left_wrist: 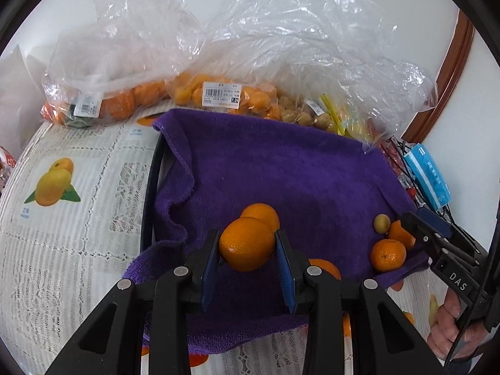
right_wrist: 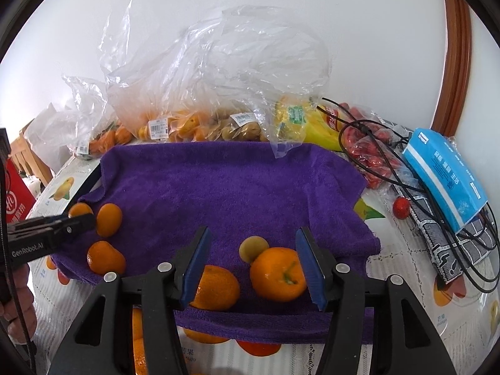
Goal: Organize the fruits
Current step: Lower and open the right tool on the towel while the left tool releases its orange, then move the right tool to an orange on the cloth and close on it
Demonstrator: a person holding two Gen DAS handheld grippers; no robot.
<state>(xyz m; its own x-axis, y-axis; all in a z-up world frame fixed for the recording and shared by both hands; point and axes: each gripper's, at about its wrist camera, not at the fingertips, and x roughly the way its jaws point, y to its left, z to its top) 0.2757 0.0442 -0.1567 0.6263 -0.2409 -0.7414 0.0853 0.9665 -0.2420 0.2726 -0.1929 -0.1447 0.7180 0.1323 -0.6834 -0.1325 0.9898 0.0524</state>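
Left hand-held gripper (left_wrist: 247, 250) clamped on orange (left_wrist: 246, 243), above purple towel (left_wrist: 281, 168)

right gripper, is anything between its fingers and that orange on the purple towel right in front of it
Nothing visible blocks it. The right gripper is open, and the orange lies on the purple towel between the fingers, near the right one. A small greenish fruit touches the orange's far side; a second orange lies by the left finger.
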